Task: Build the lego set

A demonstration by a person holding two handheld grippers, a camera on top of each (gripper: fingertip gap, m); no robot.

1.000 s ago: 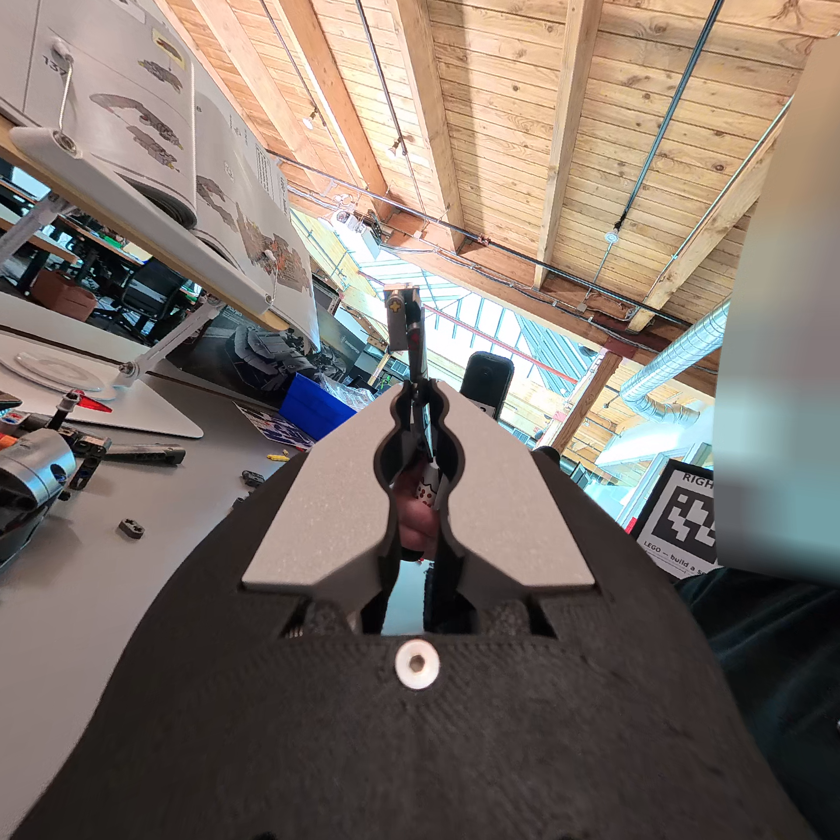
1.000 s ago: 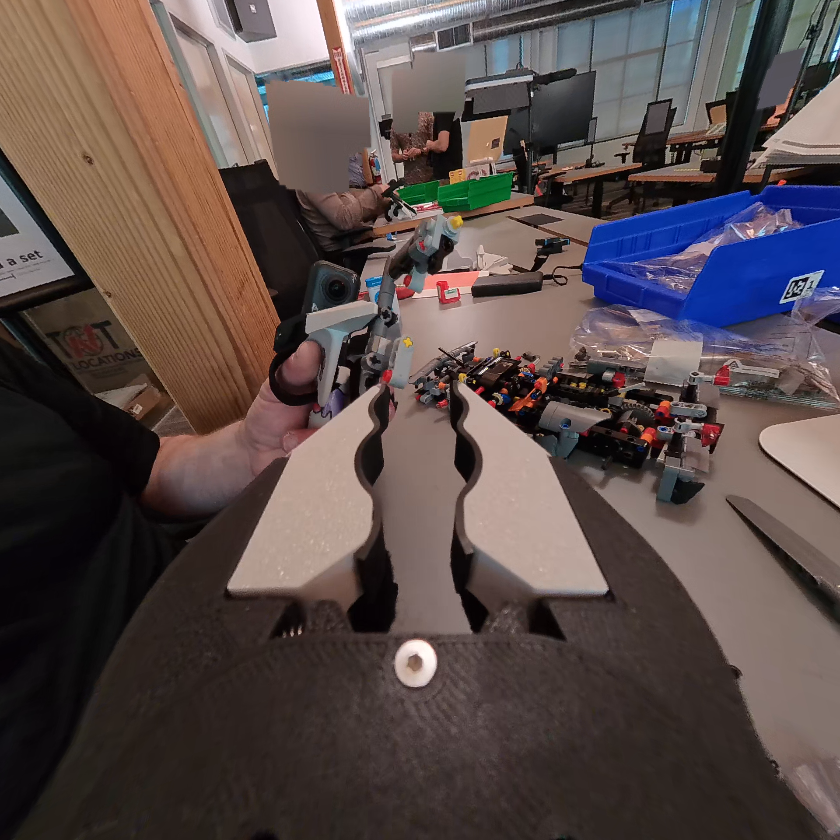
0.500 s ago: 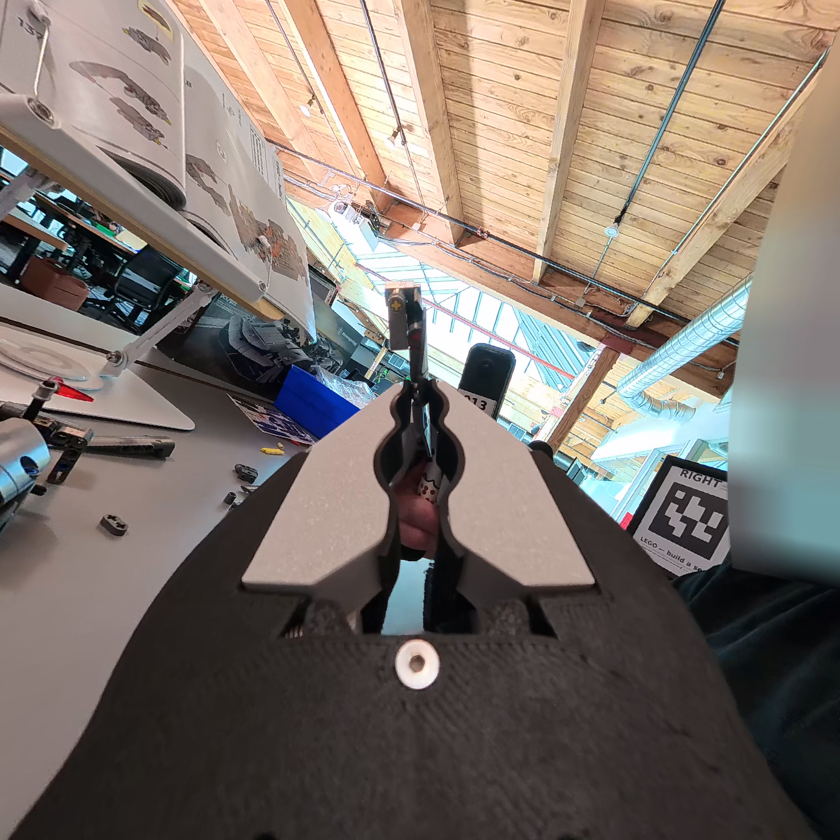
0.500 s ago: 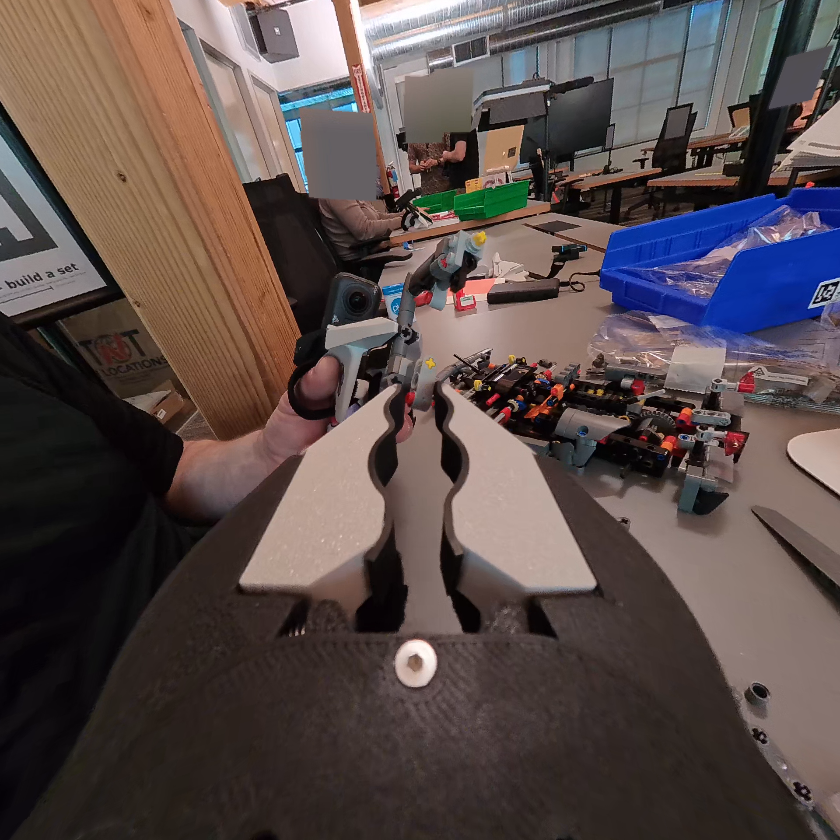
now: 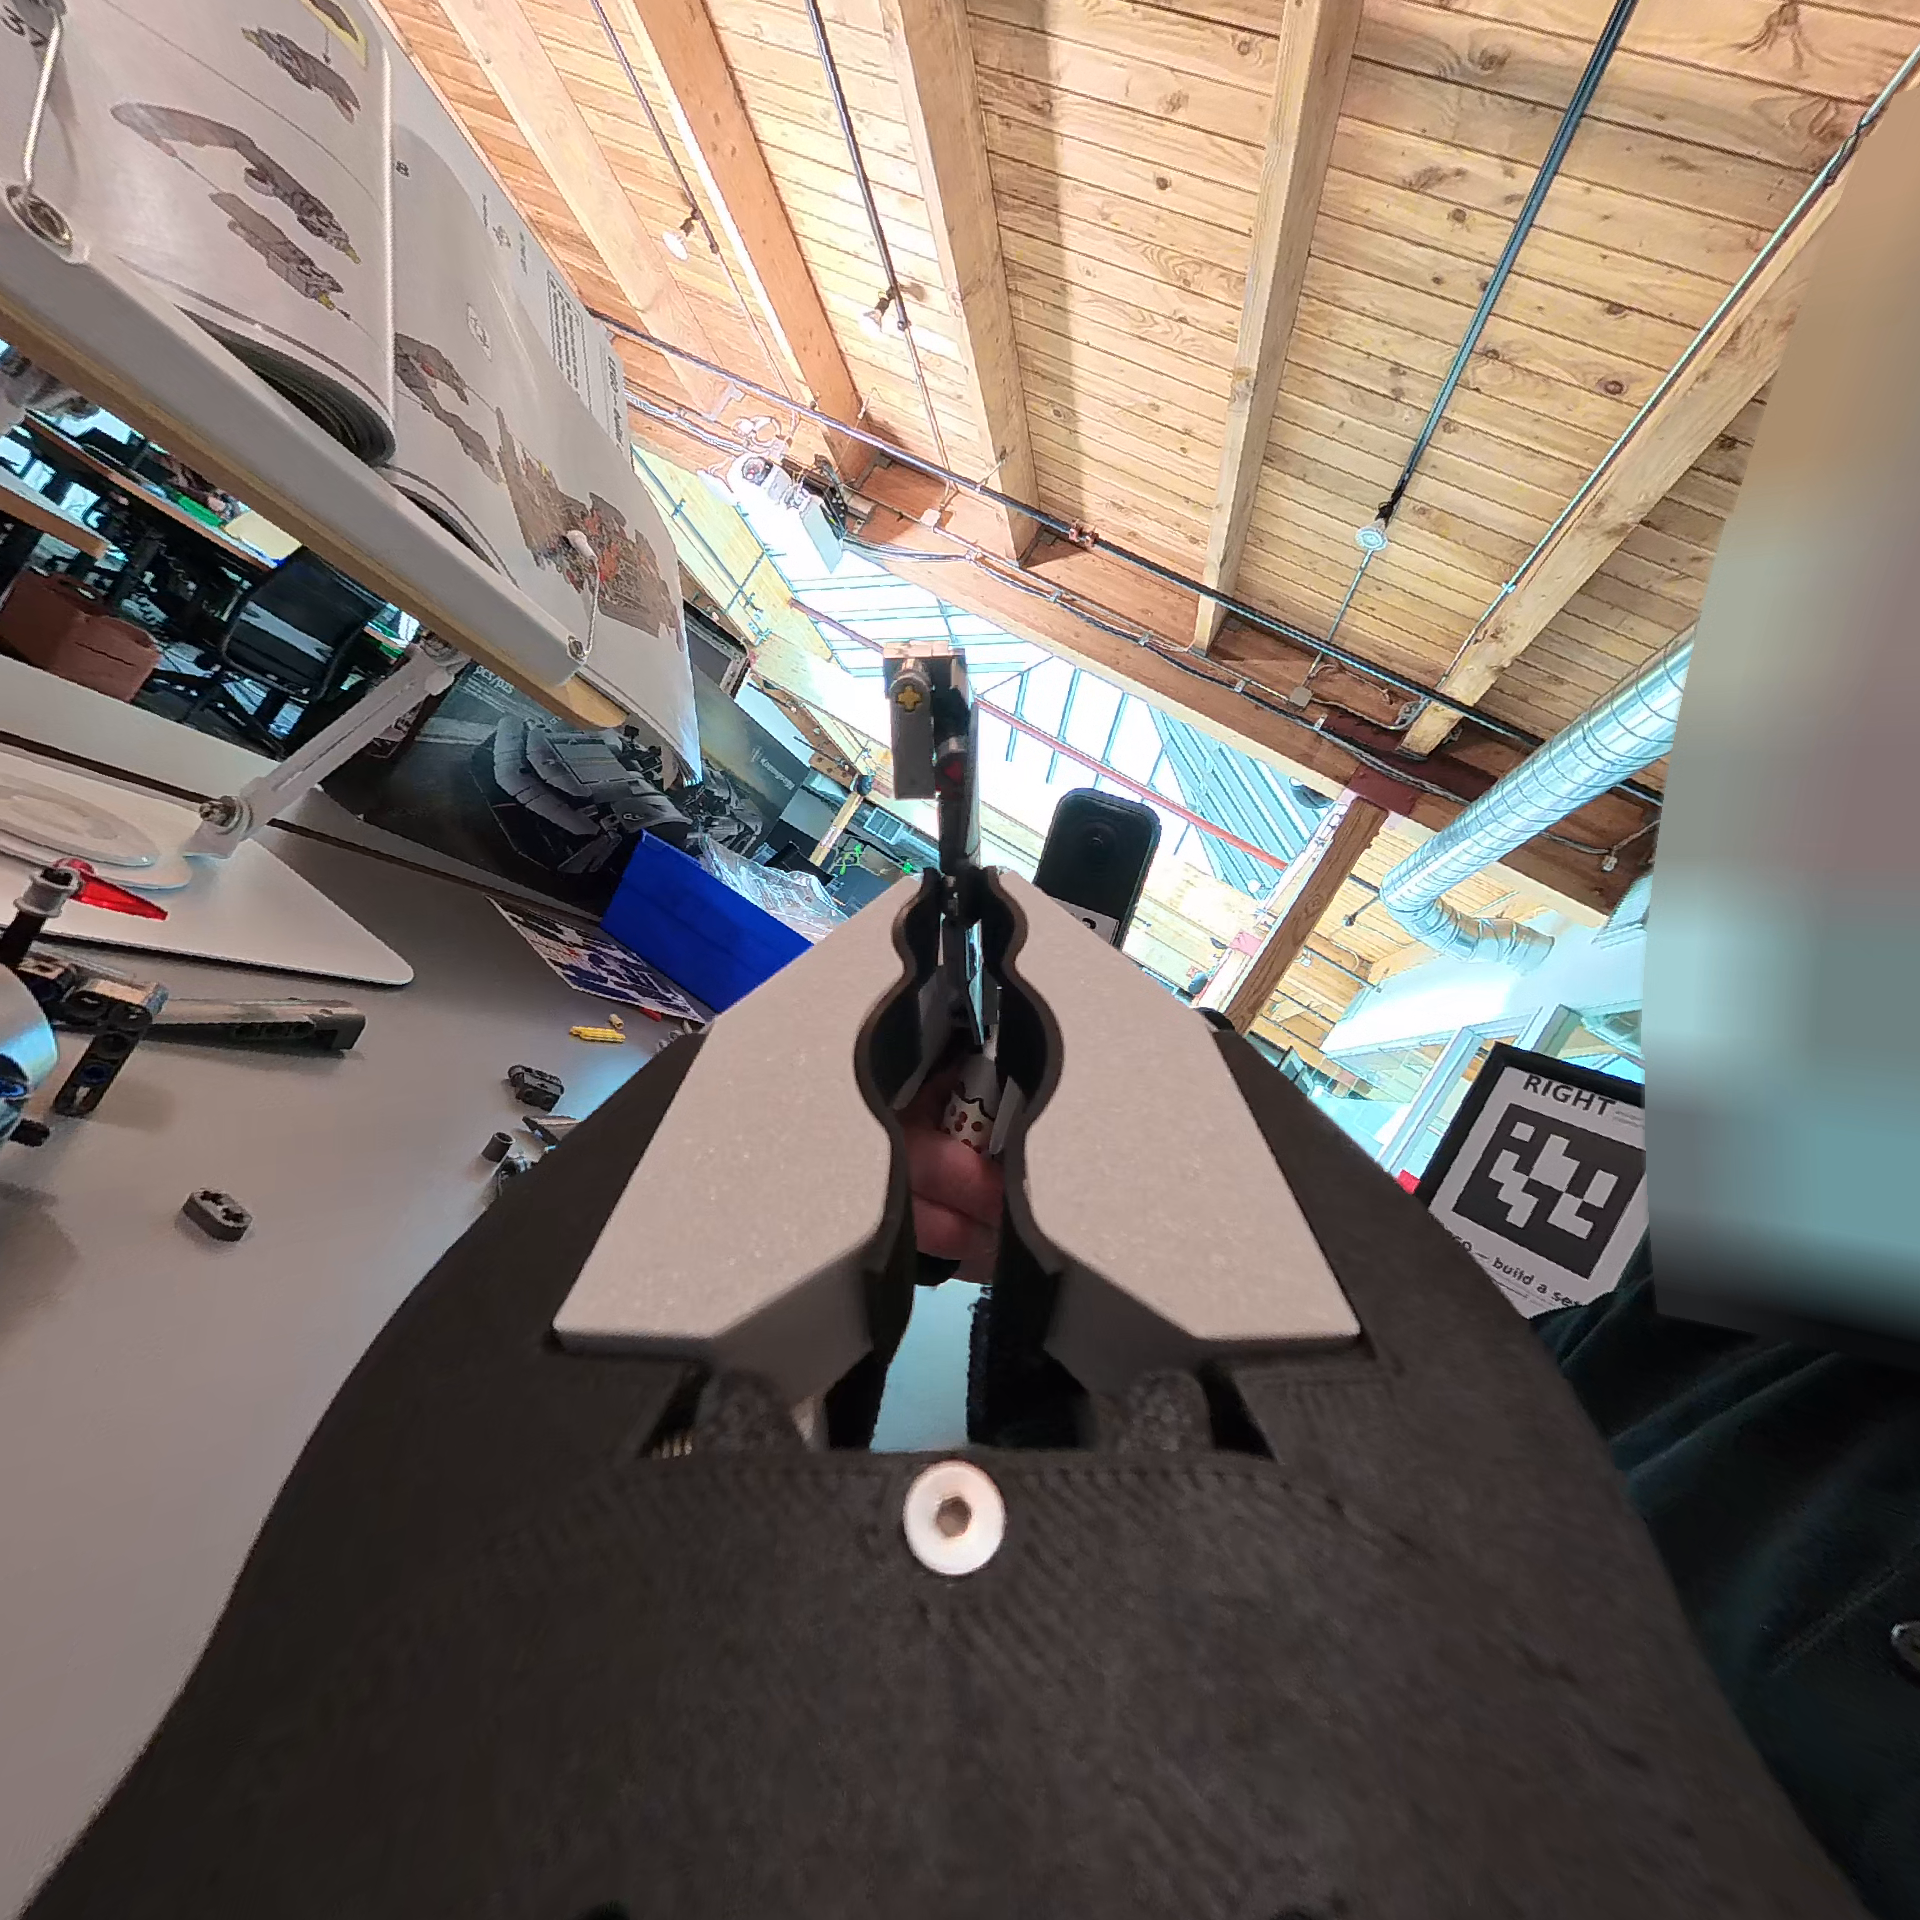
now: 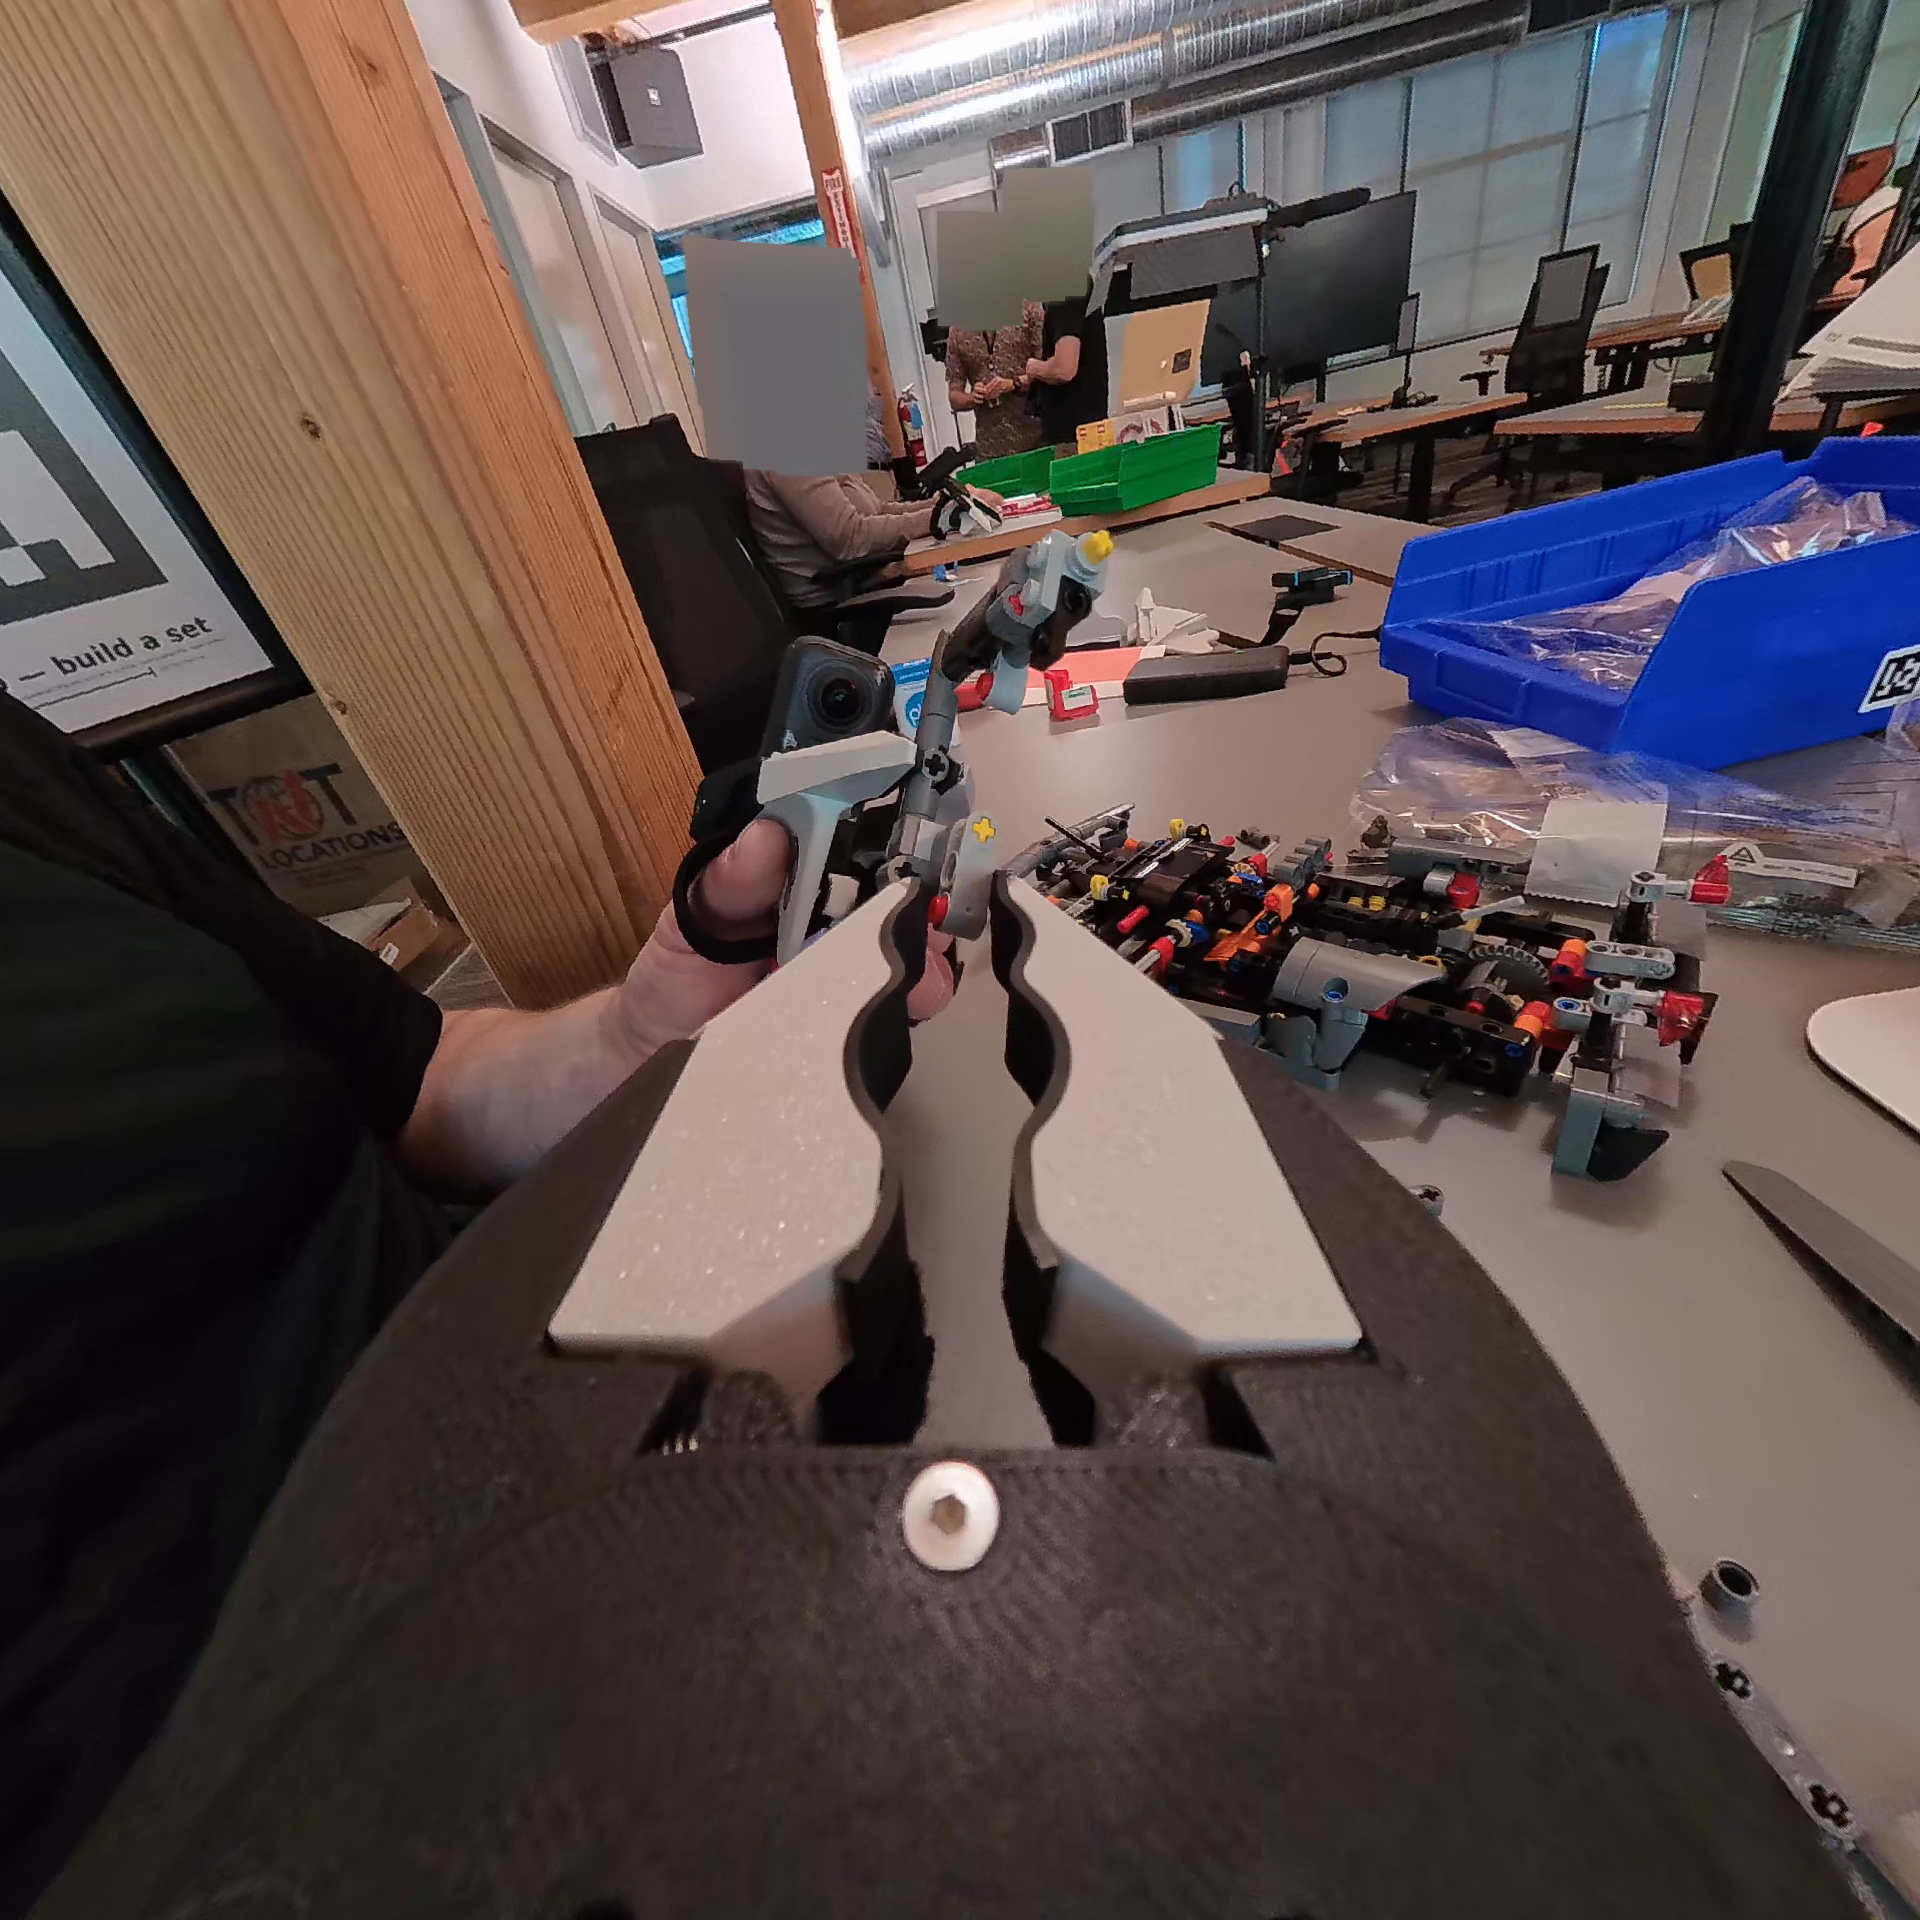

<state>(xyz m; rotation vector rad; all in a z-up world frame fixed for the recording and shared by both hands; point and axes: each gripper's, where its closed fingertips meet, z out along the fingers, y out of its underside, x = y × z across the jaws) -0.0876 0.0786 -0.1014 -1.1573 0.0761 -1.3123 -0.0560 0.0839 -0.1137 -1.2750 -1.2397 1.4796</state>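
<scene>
Right now the left gripper (image 5: 958, 883) pinches a thin toy-brick arm (image 5: 928, 727), and the right gripper (image 6: 951, 894), clamped on its grey end piece (image 6: 966, 868), might snap it by twisting.

Slim grey brick linkage (image 5: 928, 727) upright, clamped between left tongs (image 5: 958, 883).

Bright daylight, sharp, fisheye-warped edges

Bare bench (image 6: 1195, 623) lies open ahead of my right gripper (image 6: 951, 899); the brick chassis (image 6: 1351, 945) blocks its right side.
</scene>
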